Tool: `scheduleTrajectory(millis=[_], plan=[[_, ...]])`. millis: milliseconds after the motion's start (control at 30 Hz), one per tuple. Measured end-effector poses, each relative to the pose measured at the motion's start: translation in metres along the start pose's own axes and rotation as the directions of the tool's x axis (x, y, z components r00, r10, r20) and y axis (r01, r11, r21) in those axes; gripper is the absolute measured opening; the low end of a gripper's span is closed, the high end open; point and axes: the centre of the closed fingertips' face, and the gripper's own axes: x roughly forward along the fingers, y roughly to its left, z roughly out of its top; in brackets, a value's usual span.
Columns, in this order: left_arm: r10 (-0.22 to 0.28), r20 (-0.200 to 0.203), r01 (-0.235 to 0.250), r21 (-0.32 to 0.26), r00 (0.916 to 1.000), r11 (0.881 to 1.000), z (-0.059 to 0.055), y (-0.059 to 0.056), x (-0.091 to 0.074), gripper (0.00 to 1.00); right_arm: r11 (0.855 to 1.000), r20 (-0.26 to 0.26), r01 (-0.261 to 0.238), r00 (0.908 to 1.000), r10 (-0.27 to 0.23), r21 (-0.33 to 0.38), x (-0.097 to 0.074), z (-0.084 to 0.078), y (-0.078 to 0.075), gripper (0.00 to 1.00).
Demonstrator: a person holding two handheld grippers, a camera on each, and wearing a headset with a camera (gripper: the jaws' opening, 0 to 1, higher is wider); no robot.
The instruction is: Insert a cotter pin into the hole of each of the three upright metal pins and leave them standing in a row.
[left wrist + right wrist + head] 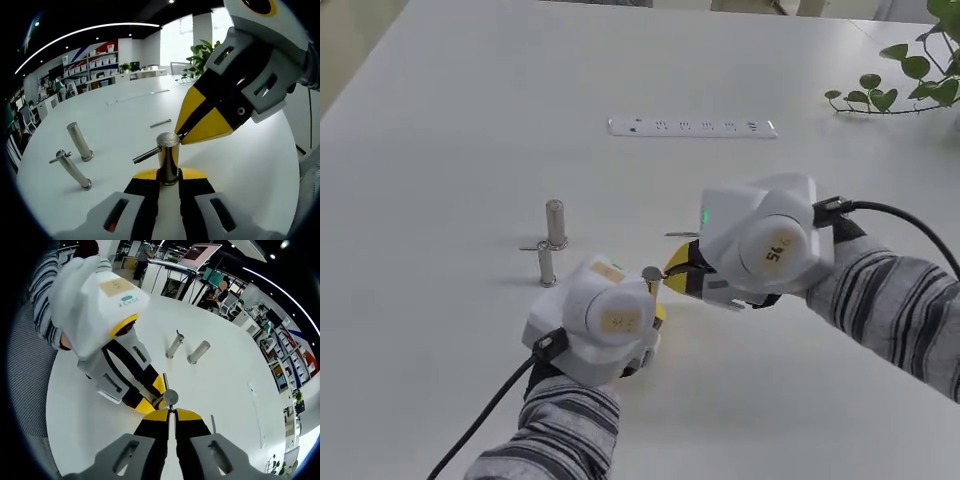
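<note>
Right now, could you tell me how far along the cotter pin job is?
Done: one pin carries its cotter. In hand: the left gripper grips a second pin while the right gripper holds another cotter in its hole. Left: the bare pin, with a spare cotter nearby.

The bare pin [555, 223] stands just behind the cottered pin [547, 265], both left of the third pin [651, 274]. A power strip [692, 127] lies well behind them, a plant [910, 70] far right.

A white power strip [692, 127] is laid flat on the white table [450, 130] toward twelve o'clock. A green leafy plant [912, 72] is seen at two o'clock. In the left gripper view, shelves [97, 62] stocked with boxes are seen at eleven o'clock.
</note>
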Motion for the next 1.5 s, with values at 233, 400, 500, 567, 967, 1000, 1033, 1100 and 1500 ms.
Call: scheduleTrajectory(millis=[233, 400, 500, 567, 967, 1000, 1033, 1100, 1500], plan=[[-0.004, -0.019, 0.004, 0.010, 0.9998, 1.000, -0.003, 0.001, -0.009, 0.24, 1.000, -0.002, -0.006, 1.0000, 0.006, -0.006, 0.000, -0.001, 0.001, 0.00], [-0.009, -0.015, 0.009, 0.013, 0.9998, 1.000, -0.002, 0.006, -0.021, 0.30, 0.999, 0.018, -0.021, 0.9996, 0.020, 0.039, -0.003, 0.000, 0.002, 0.05], [-0.017, 0.005, 0.017, 0.000, 0.9998, 1.000, 0.004, 0.007, -0.029, 0.35, 0.996, 0.043, -0.036, 0.9986, 0.032, 0.086, -0.004, 0.003, 0.002, 0.10], [-0.026, 0.019, 0.026, 0.000, 0.9995, 1.000, 0.009, 0.006, -0.033, 0.37, 0.992, 0.051, -0.043, 0.9980, 0.037, 0.121, -0.004, 0.004, 0.000, 0.15], [-0.057, 0.071, 0.058, -0.018, 0.9958, 0.998, 0.021, 0.006, -0.064, 0.52, 0.957, 0.087, -0.142, 0.9886, 0.123, 0.252, 0.007, 0.012, 0.002, 0.16], [-0.055, 0.072, 0.057, -0.022, 0.9959, 0.998, 0.020, 0.007, -0.066, 0.53, 0.955, 0.085, -0.151, 0.9874, 0.134, 0.257, 0.008, 0.013, 0.003, 0.16], [-0.055, 0.072, 0.058, -0.041, 0.9959, 0.997, 0.020, 0.009, -0.068, 0.54, 0.954, 0.086, -0.155, 0.9868, 0.137, 0.258, 0.008, 0.014, 0.004, 0.16], [-0.057, 0.079, 0.062, -0.059, 0.9953, 0.996, 0.021, 0.011, -0.070, 0.57, 0.951, 0.089, -0.159, 0.9861, 0.140, 0.265, 0.010, 0.017, 0.004, 0.16], [-0.012, 0.103, 0.017, -0.048, 0.9946, 0.999, 0.021, 0.027, -0.095, 0.79, 0.940, 0.092, -0.195, 0.9801, 0.176, 0.280, 0.017, 0.015, 0.006, 0.10]])
